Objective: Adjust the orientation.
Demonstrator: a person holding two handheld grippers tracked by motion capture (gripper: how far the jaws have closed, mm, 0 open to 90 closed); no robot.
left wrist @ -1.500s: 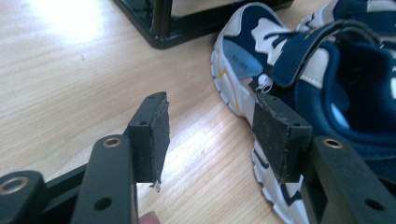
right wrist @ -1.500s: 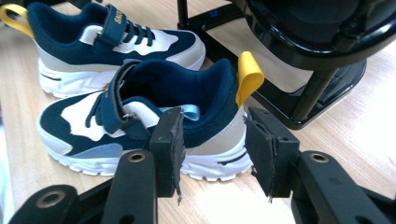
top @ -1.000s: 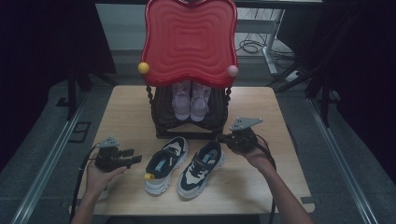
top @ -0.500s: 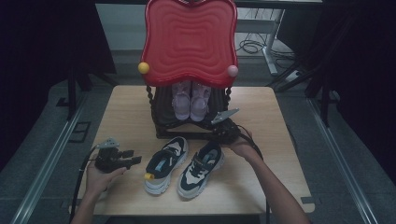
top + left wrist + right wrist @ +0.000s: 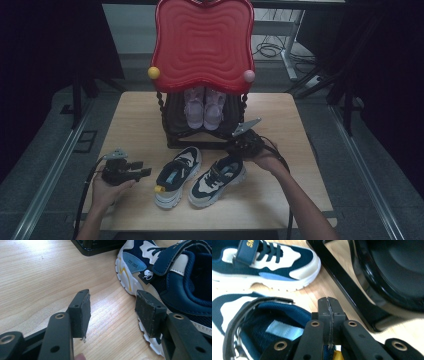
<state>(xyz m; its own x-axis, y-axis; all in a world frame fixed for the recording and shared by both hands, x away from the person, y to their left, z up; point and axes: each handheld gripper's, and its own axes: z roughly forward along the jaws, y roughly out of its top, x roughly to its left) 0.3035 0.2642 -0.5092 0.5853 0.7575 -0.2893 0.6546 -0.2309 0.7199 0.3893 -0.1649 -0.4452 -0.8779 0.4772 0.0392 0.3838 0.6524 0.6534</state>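
Two navy-and-white sneakers lie side by side at the table's front. The left sneaker [image 5: 177, 175] [image 5: 160, 272] [image 5: 269, 262] has a yellow heel tab. My left gripper [image 5: 145, 171] [image 5: 112, 297] rests open on the table just left of it, with only bare wood between the pads. The right sneaker [image 5: 217, 175] [image 5: 262, 322] lies with its heel toward my right gripper [image 5: 236, 151] [image 5: 328, 306]. That gripper hovers over the heel collar, shut, pads pressed together. Some blue and yellow shows low between its arms.
A black rack [image 5: 172, 140] [image 5: 342, 282] [image 5: 100, 246] stands behind the sneakers, under a tall red wavy panel [image 5: 202, 45]. A pink pair of shoes [image 5: 204, 107] sits inside it. Bare wooden table [image 5: 300, 190] lies to the right and along the front.
My right gripper has moved left, from the table beside the rack to the heel of the right sneaker. The left gripper and both sneakers have stayed put.
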